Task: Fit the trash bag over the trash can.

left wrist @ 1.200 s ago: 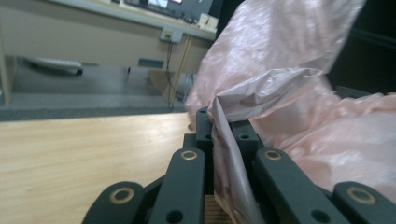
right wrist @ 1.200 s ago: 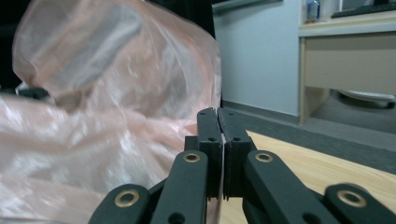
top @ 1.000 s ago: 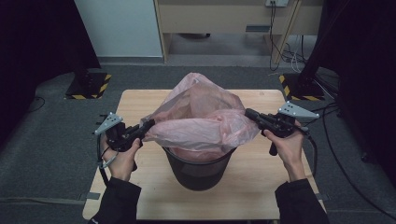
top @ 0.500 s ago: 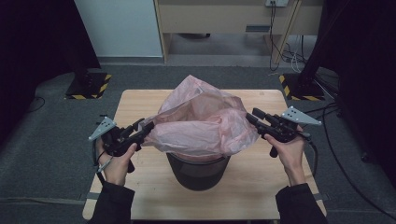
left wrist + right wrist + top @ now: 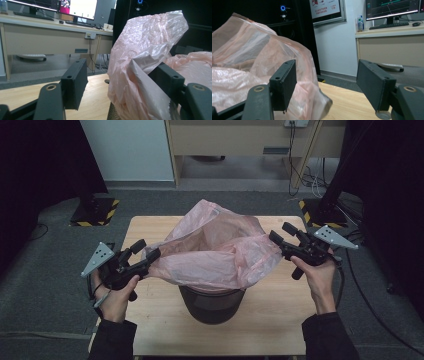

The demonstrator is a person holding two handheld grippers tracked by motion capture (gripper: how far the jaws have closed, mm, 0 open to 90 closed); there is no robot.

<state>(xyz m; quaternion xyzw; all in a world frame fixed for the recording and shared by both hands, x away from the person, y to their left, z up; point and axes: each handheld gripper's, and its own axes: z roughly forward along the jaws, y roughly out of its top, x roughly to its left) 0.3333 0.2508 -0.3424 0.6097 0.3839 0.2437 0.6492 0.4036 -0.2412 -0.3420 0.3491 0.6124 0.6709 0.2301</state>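
A thin pink plastic bag is draped over a dark round bin in the middle of the wooden table. My left gripper is at the bag's left edge. Its jaws have just been opening and stand apart. In the left gripper view the bag lies against one jaw of that gripper, with a wide gap to the other. My right gripper is at the bag's right edge. Its jaws have also just been opening. In the right gripper view the film hangs past one jaw of that gripper, unpinched.
A wooden desk with hanging cables stands behind the table. Stand bases with yellow-black stripes sit on the floor at the left and the right. Dark curtains flank both sides. Monitors sit on the desk.
Both grippers' jaws have opened and let go of the bag's edges. The left hand has drawn slightly outward. The bag, stretched before, now sags over the bin.
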